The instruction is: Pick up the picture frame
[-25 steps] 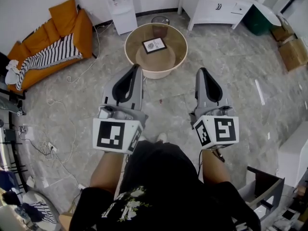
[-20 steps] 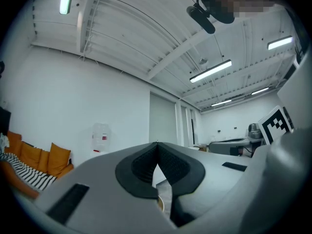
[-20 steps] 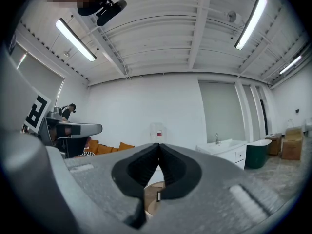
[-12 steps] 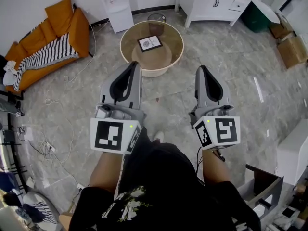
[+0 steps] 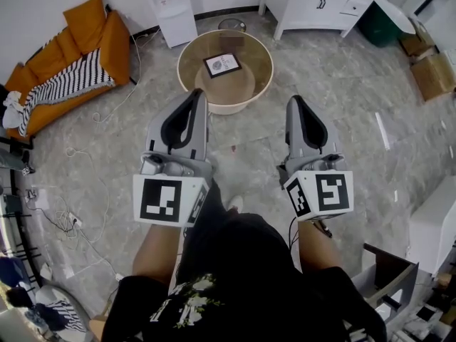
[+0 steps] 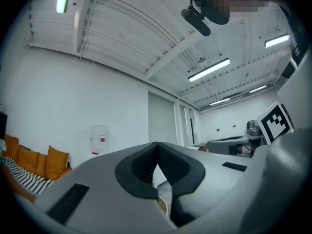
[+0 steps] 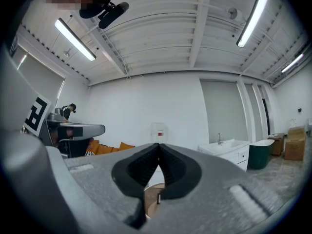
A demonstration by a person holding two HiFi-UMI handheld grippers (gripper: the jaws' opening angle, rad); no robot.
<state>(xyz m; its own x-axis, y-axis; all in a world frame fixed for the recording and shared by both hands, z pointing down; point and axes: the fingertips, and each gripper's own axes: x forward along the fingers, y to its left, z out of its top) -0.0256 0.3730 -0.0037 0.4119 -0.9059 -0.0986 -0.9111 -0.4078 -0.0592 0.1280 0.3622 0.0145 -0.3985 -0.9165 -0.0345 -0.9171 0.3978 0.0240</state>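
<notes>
An orange sofa (image 5: 107, 38) stands at the far left. The left gripper (image 5: 197, 95) is held level, its jaws closed together on nothing. Ahead, the picture frame (image 5: 222, 64) lies flat on a round glass table (image 5: 196, 55), well apart from both grippers. The right gripper (image 5: 293, 100) is likewise closed and empty.

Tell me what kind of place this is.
Probably a mock living room set up in a studio or lab: an orange sofa and a round glass coffee table share the space with a white sink cabinet and cardboard boxes.
</notes>
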